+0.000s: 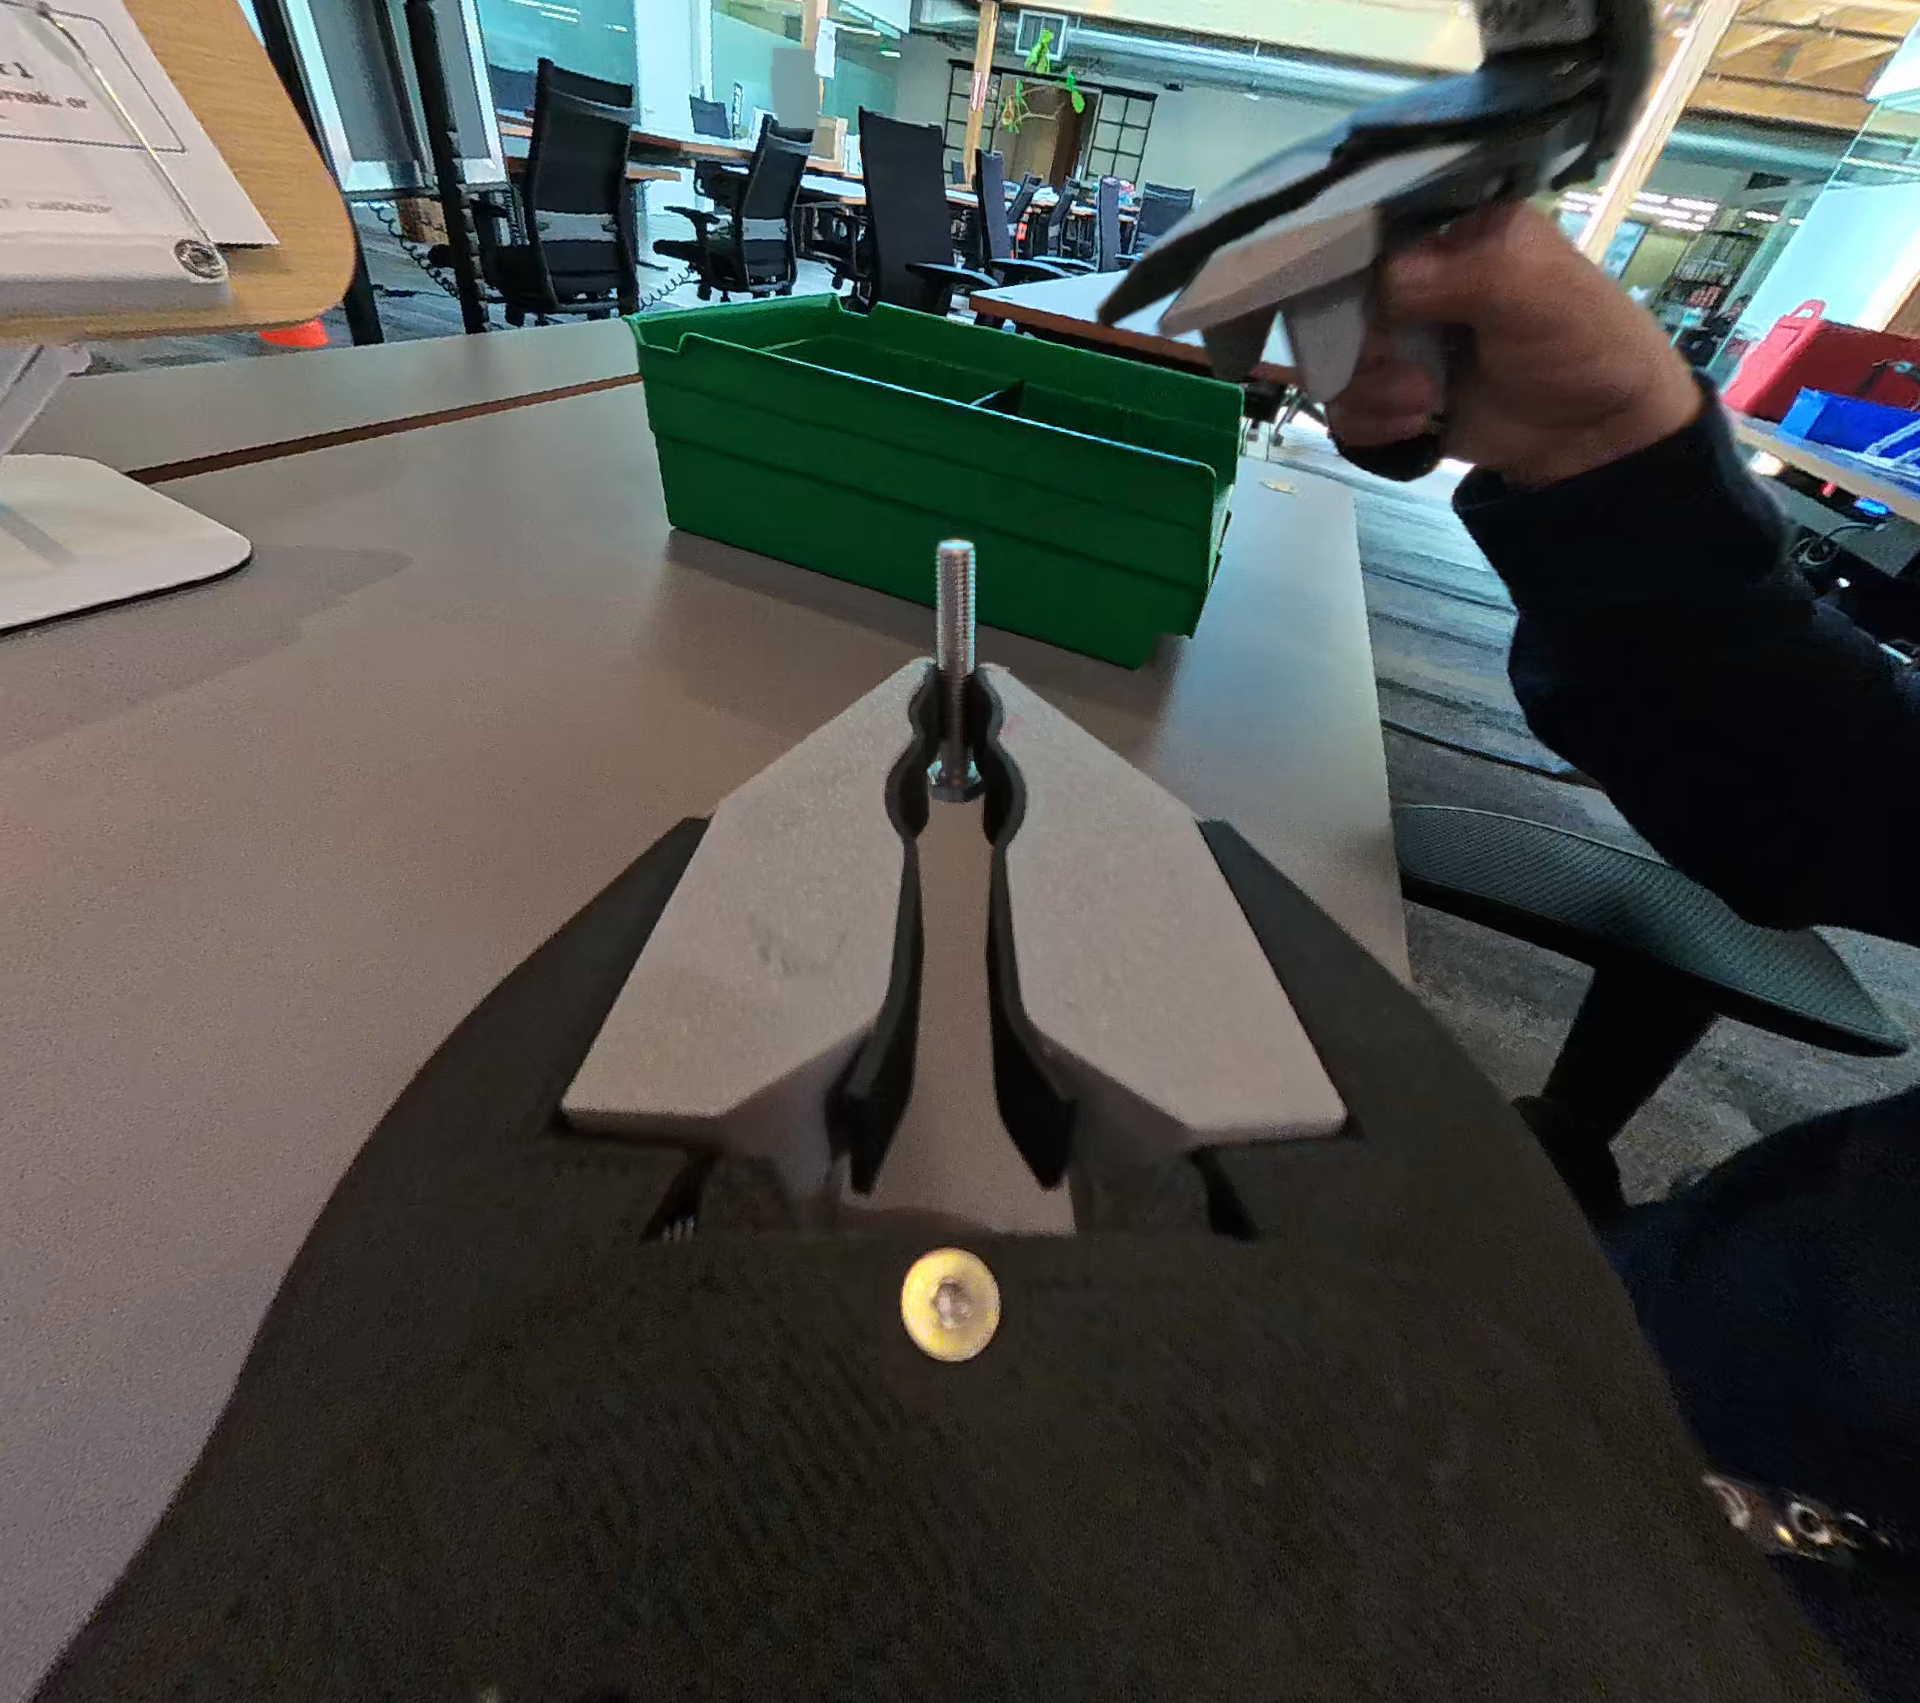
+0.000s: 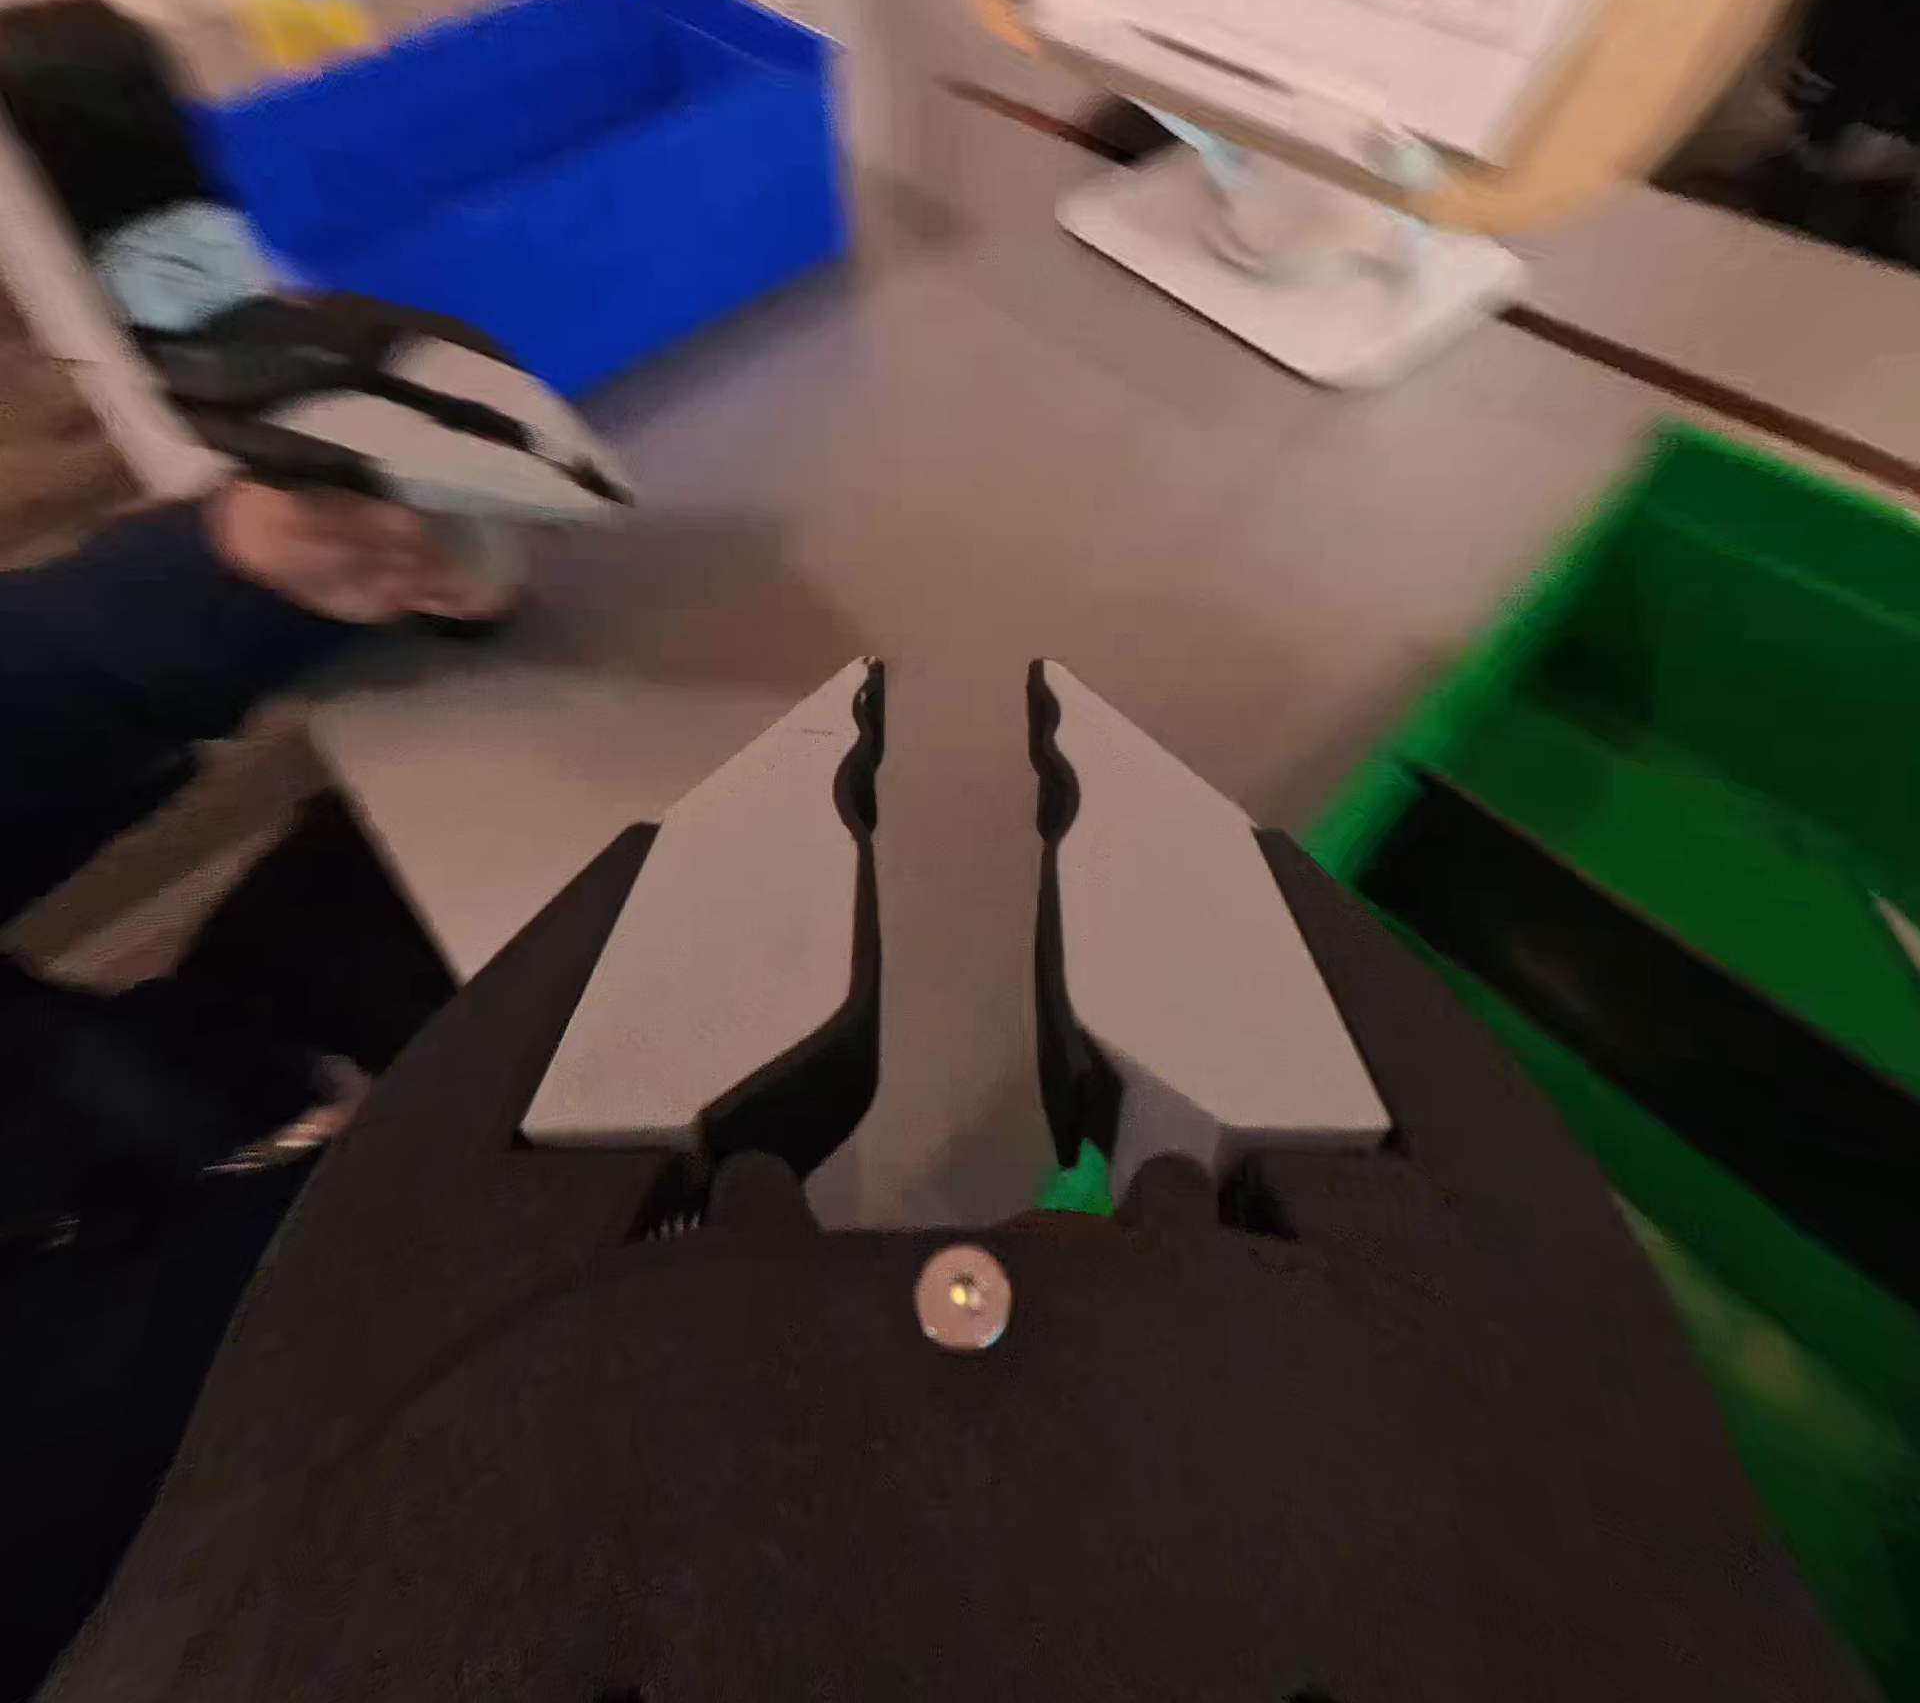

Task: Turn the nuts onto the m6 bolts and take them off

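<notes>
In the left wrist view my left gripper [image 1: 956, 697] is shut on a silver M6 bolt [image 1: 955, 604]. The bolt's threaded shaft sticks out past the fingertips and its hex head [image 1: 953, 783] sits between the fingers. No nut shows on the thread. My right gripper [image 1: 1153, 303] shows at the upper right of that view, held in a hand above the table. In the blurred right wrist view my right gripper [image 2: 956, 677] is open and empty over the grey table [image 2: 1039, 458]. The left gripper [image 2: 582, 479] shows at the left there.
A green bin [image 1: 935, 448] with a divider stands on the table beyond the bolt and shows at the right in the right wrist view [image 2: 1714, 718]. A blue bin [image 2: 561, 157] stands farther off. A white stand [image 2: 1288, 282] holds a board with papers. A chair [image 1: 1621, 926] is beside the table. Left tips to right tips: about 15 cm.
</notes>
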`<state>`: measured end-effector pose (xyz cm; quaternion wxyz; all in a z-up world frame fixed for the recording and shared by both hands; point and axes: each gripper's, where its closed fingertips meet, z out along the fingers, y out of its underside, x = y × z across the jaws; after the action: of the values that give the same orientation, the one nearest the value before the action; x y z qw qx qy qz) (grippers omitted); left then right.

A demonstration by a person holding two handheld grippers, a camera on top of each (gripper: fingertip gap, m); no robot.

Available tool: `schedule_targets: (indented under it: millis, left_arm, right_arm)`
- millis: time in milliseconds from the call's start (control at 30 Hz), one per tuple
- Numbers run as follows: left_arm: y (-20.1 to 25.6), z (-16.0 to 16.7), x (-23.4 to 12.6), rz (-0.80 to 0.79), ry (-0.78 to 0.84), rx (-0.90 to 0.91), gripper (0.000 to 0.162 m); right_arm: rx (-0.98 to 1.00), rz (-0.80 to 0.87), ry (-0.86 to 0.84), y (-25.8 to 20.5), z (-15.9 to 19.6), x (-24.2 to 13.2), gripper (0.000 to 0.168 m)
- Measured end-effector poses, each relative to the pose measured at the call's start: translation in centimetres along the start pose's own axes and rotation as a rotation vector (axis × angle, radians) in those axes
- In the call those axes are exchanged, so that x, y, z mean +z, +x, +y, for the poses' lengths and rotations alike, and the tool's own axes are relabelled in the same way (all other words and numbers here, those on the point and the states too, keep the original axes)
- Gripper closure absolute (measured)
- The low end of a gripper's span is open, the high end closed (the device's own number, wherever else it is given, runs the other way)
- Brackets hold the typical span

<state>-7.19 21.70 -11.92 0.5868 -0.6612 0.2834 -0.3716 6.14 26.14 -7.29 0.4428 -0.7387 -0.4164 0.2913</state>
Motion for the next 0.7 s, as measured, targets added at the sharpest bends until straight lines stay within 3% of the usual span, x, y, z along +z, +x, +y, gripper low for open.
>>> schedule_targets:
  millis: [100, 267, 367, 433, 567, 700]
  left_arm:
    - [0.3, 0.0, 0.1, 0.007, -0.002, 0.017, 0.16]
    - [0.5, -0.3, -0.2, 0.013, 0.023, 0.02, 0.16]
    - [0.6, -0.4, -0.2, 0.019, 0.029, 0.019, 0.16]
    - [0.7, -0.2, -0.1, 0.019, 0.014, 0.024, 0.16]
    - [0.5, -0.1, 0.0, 0.009, 0.01, 0.017, 0.158]
    - [-0.7, -1.1, -0.6, -0.037, 0.077, -0.028, 0.138]
  right_arm:
    - [-0.046, -0.196, 0.086, -6.7, -2.8, 3.4, 0.138]
    - [-0.015, -0.355, 0.071, -11.7, -3.1, 9.5, 0.135]
    - [0.004, -0.393, 0.044, -12.7, -2.5, 12.0, 0.142]
    - [0.021, -0.443, 0.053, -13.4, -2.4, 12.6, 0.165]
    - [0.014, -0.412, 0.05, -12.7, -2.1, 12.7, 0.166]
    - [-0.022, -0.272, 0.053, -9.7, -2.4, 11.9, 0.167]
